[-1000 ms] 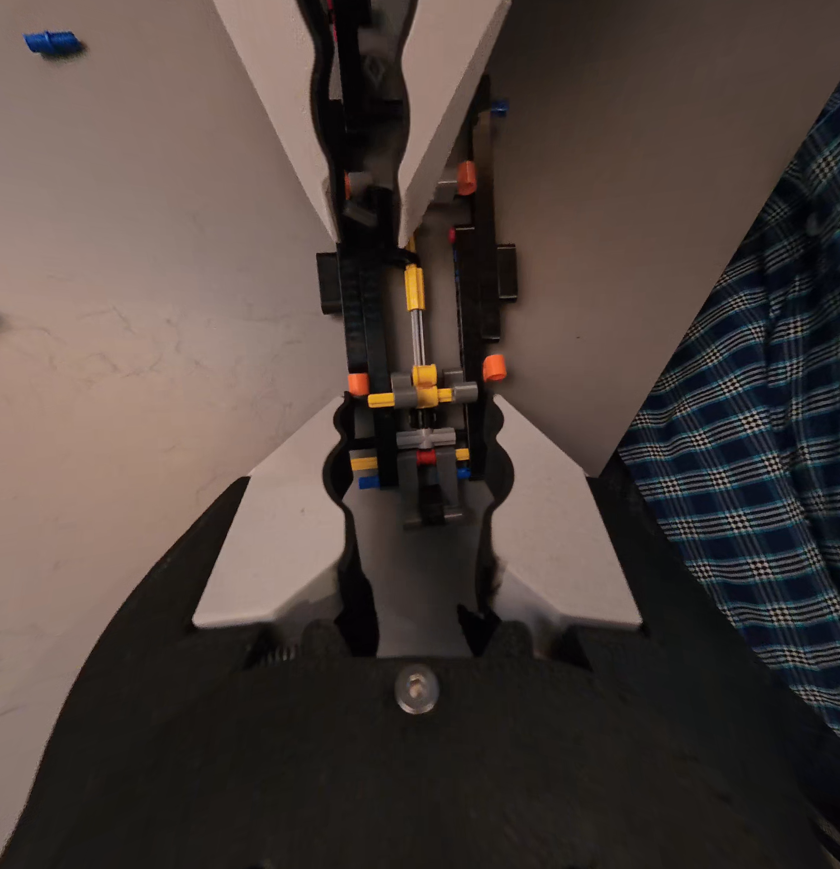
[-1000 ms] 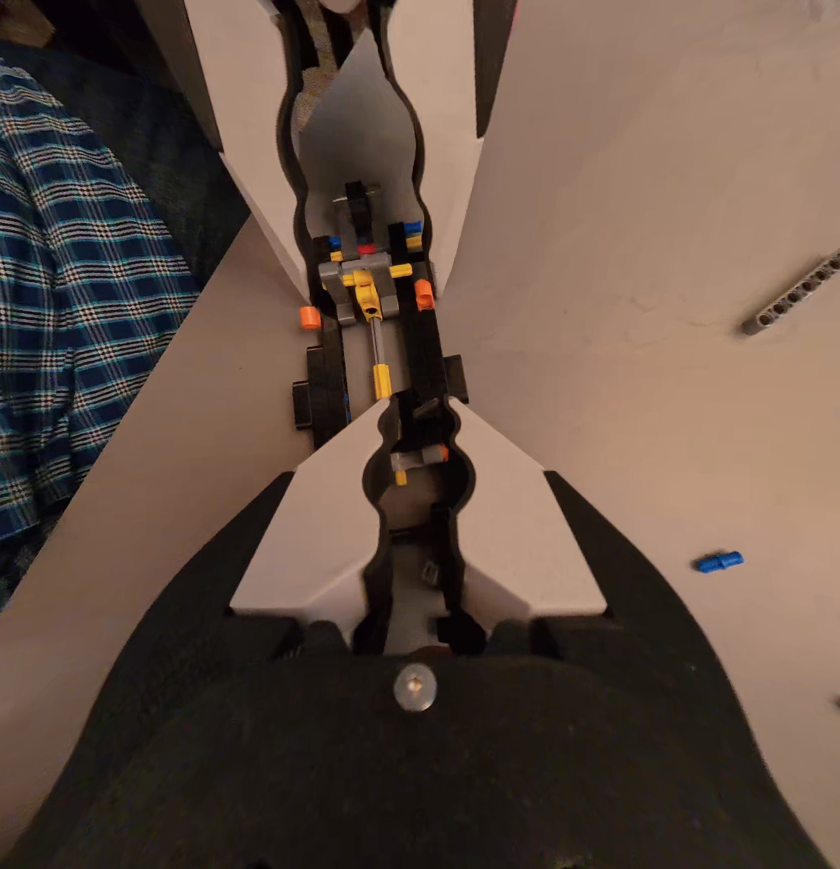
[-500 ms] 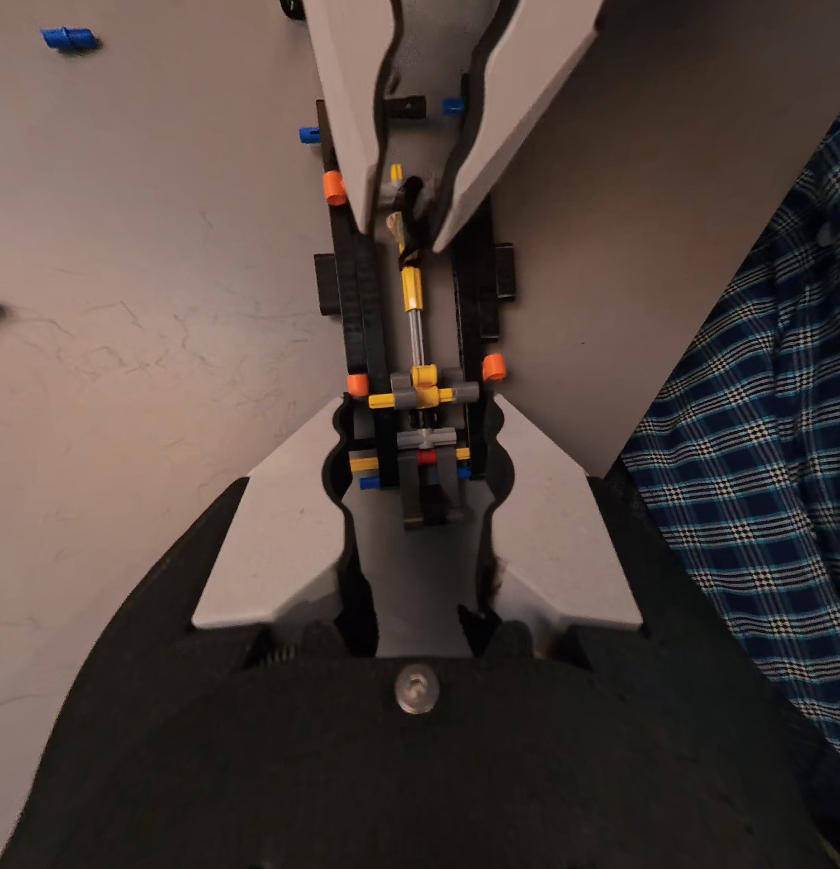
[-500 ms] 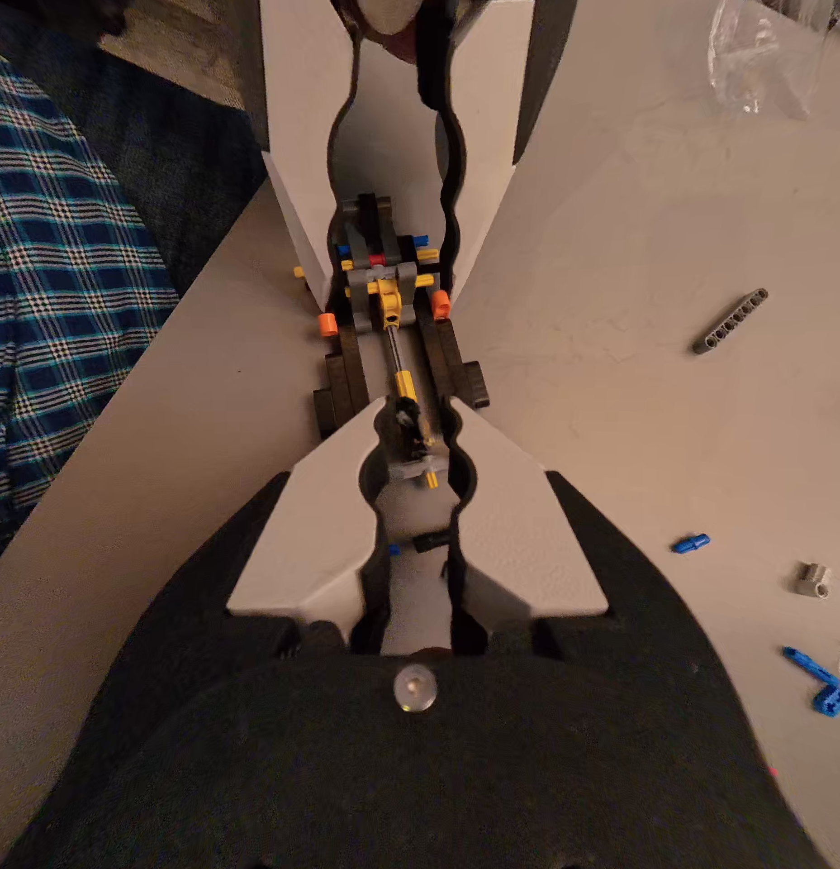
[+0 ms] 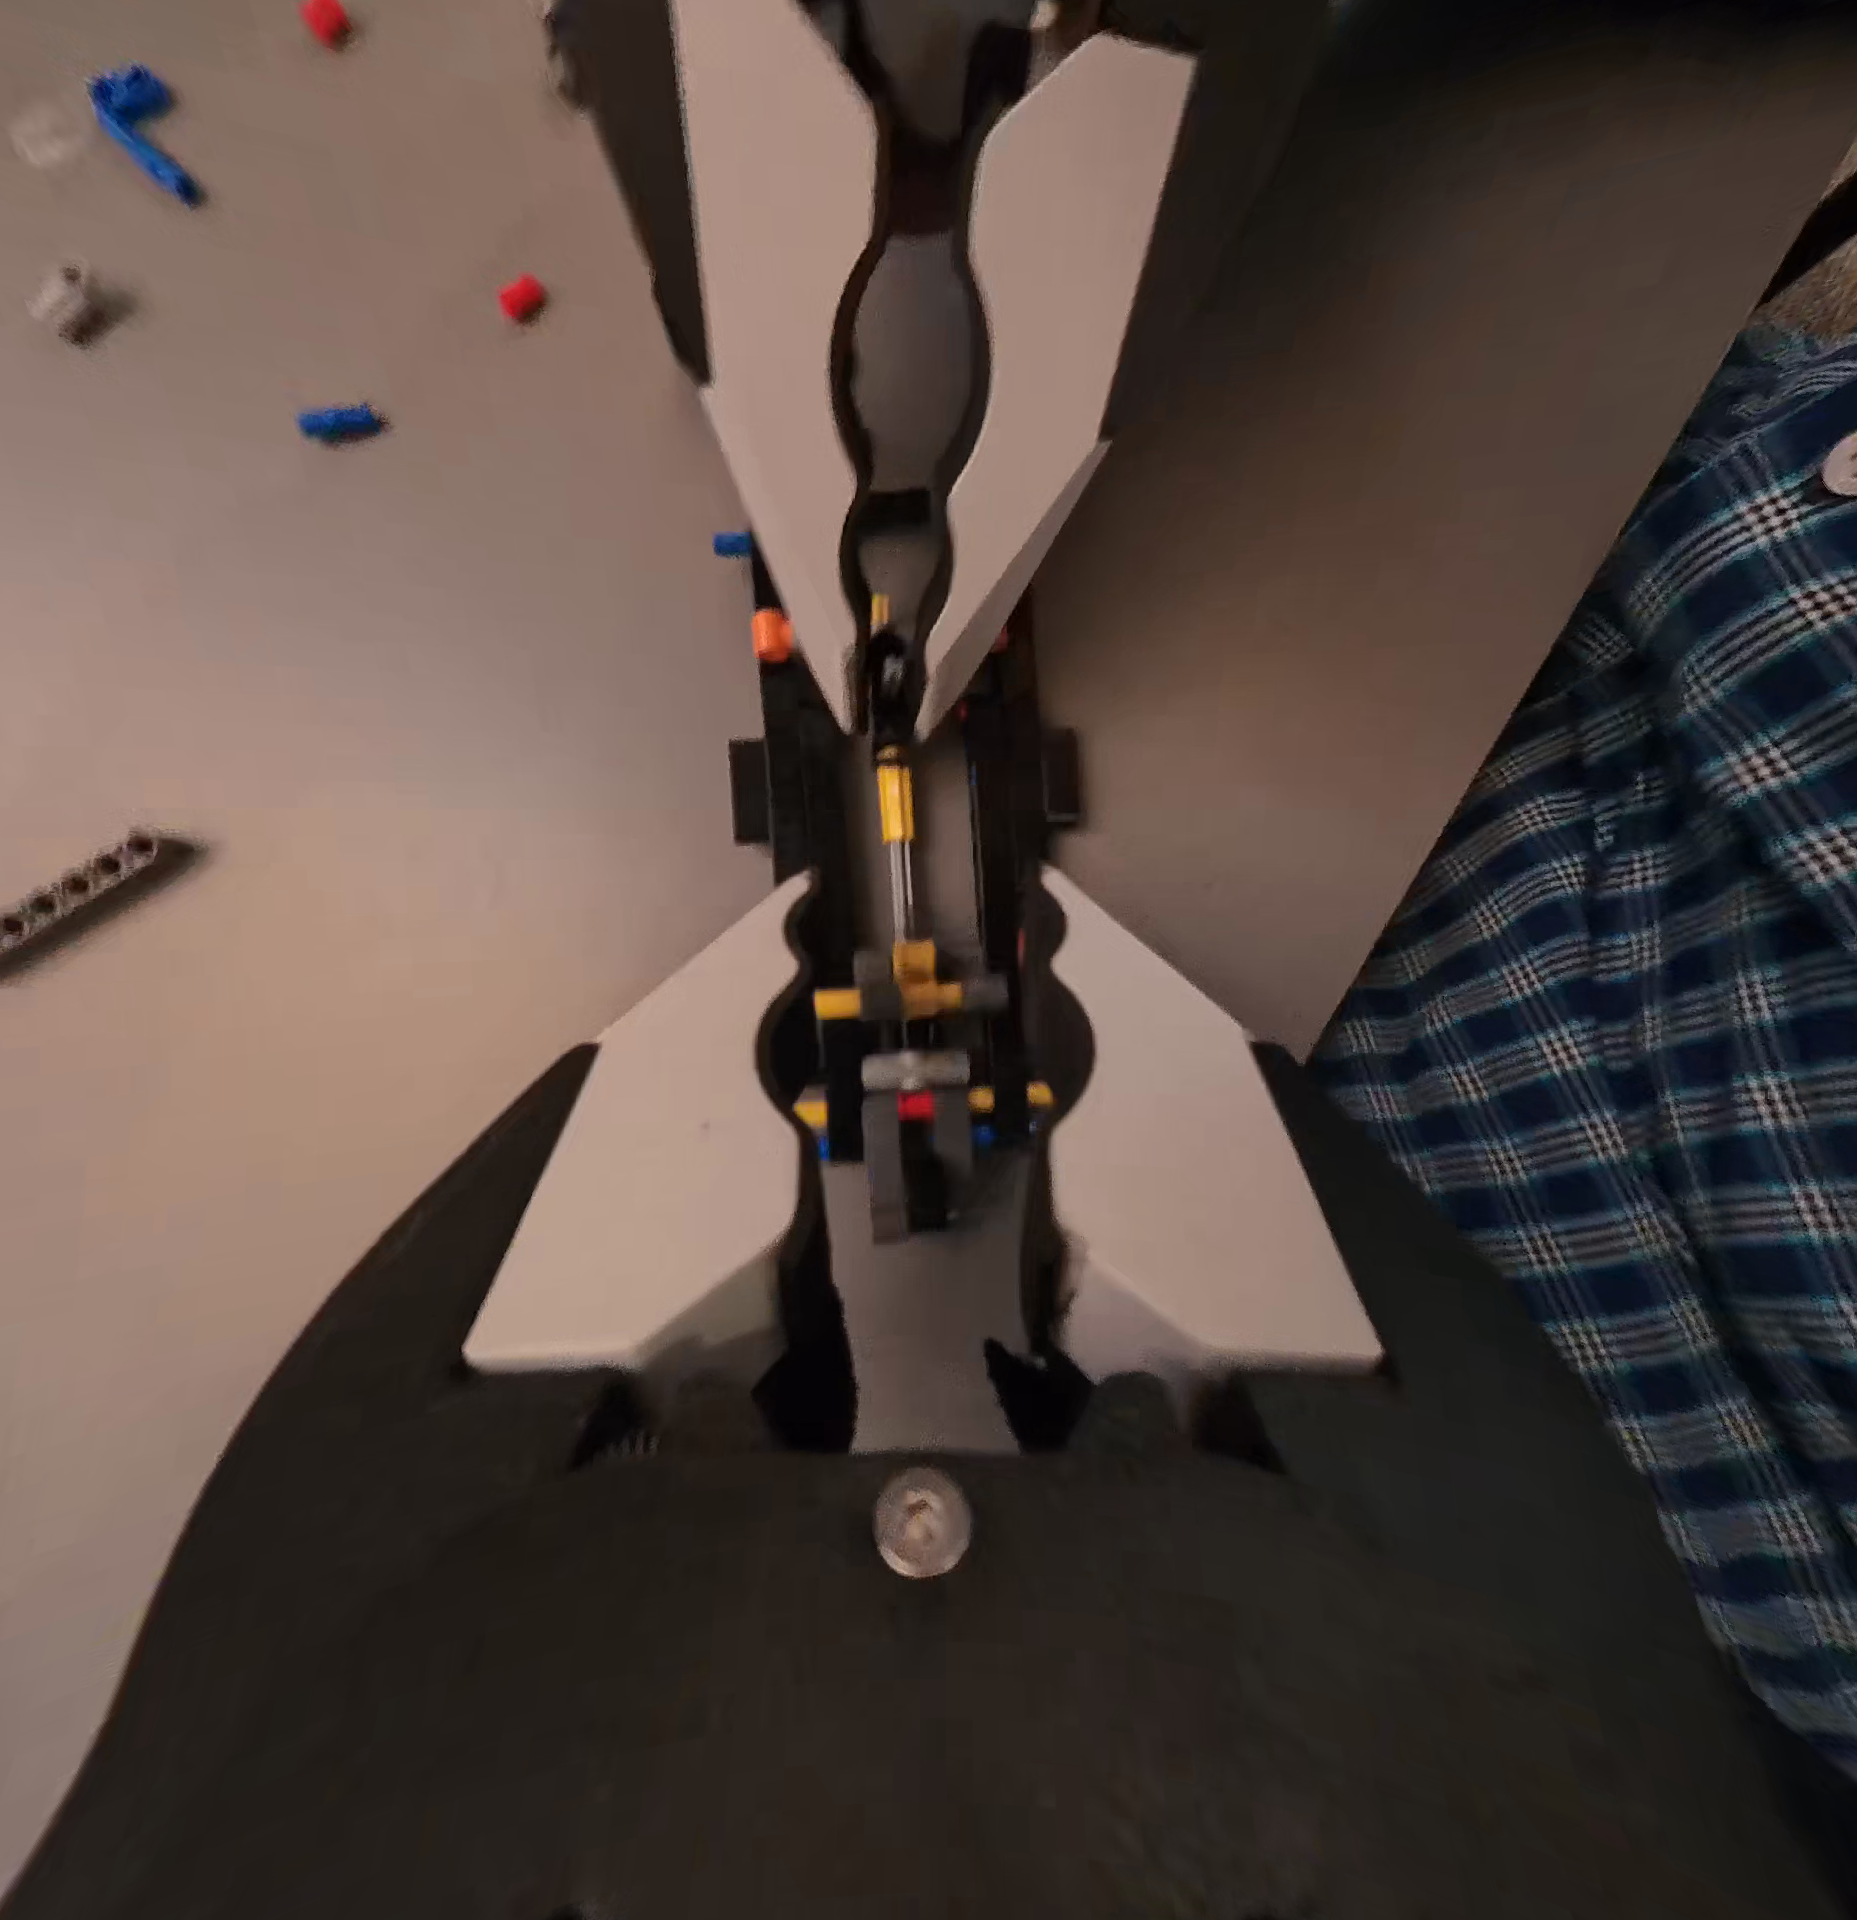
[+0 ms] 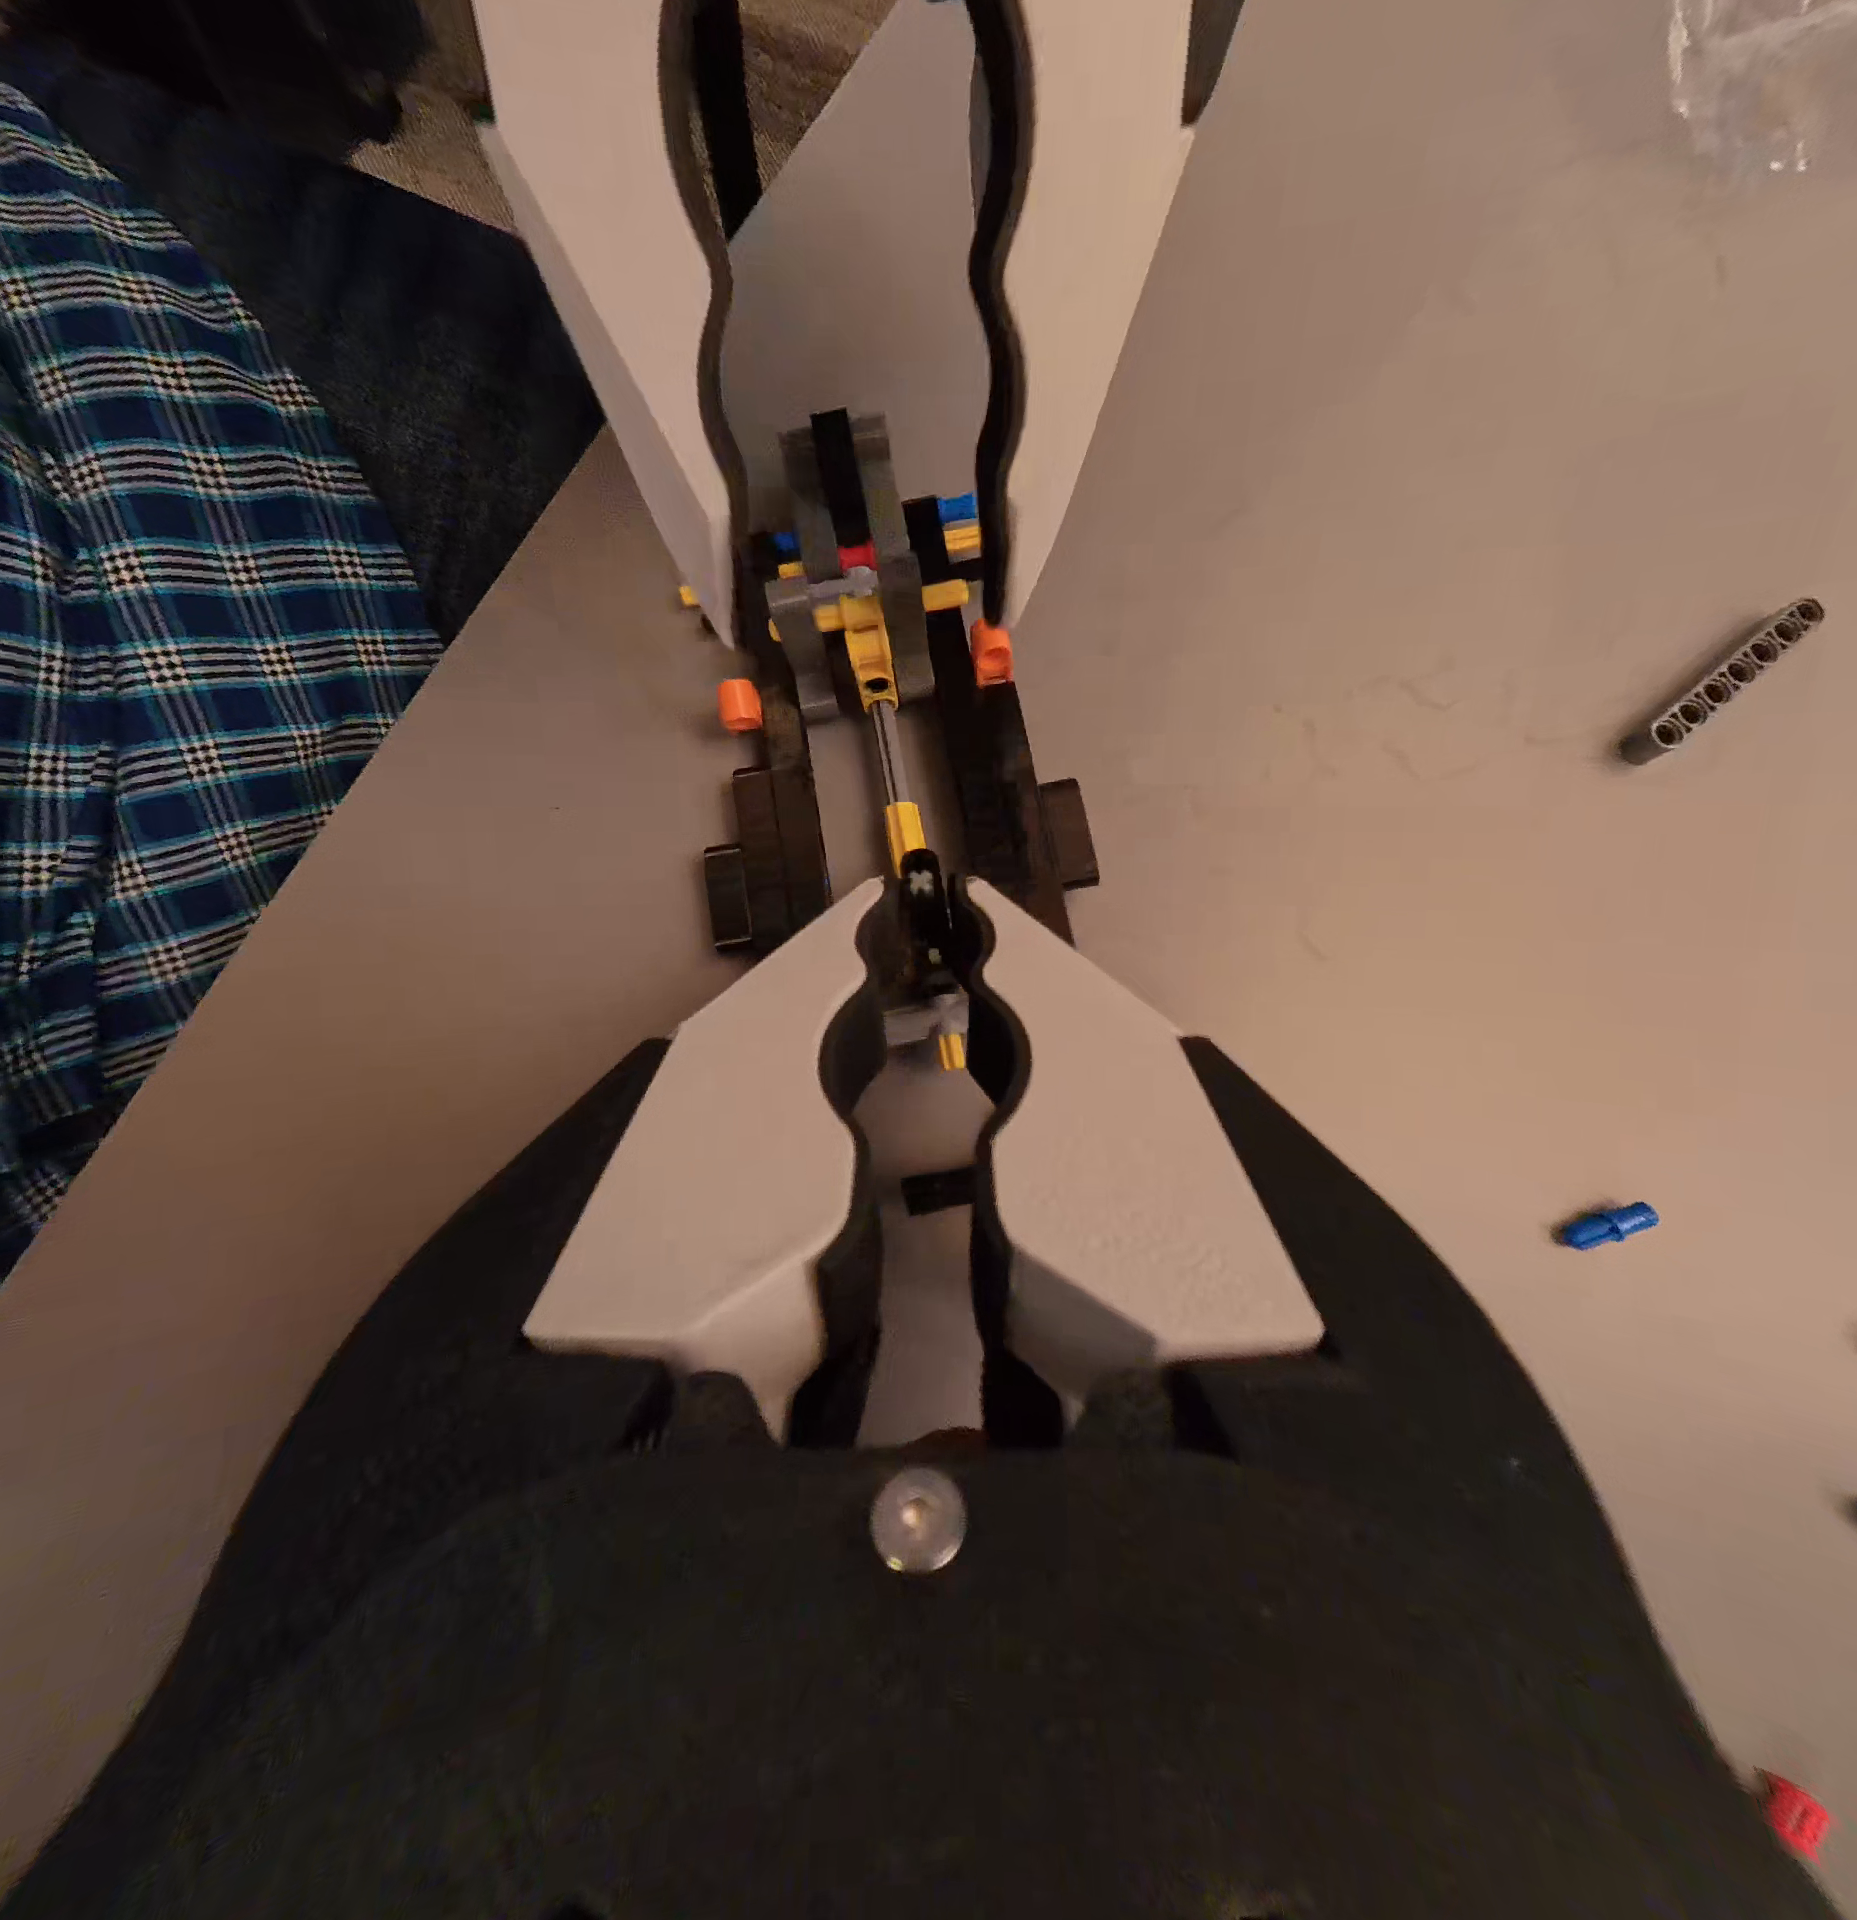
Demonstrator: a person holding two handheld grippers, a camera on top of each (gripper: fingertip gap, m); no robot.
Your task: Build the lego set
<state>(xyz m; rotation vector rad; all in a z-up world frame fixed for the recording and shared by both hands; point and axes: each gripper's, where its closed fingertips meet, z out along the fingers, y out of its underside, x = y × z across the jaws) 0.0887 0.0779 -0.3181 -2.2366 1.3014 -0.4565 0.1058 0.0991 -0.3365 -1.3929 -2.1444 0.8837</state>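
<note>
Lego chassis [image 5: 908, 977] lies near the desk [image 5: 384, 675] edge closest to your plaid shirt [image 5: 1630, 935], black rails running between your two grippers. Your left gripper [image 5: 919, 904] is clamped on the rails at the end with the grey and yellow cross-pieces. Your right gripper [image 6: 924, 894] has its tips pinched together on the black connector [image 6: 924, 899] at the end of the yellow rod [image 6: 903, 826]. Only the left wrist view shows you the red pieces [image 5: 521, 298] and the small grey piece [image 5: 77, 301]; only the right wrist view shows the clear plastic bag [image 6: 1755, 83] at the far desk edge. Both show the grey beam [image 6: 1724, 681] and a blue pin [image 6: 1604, 1226]
</note>
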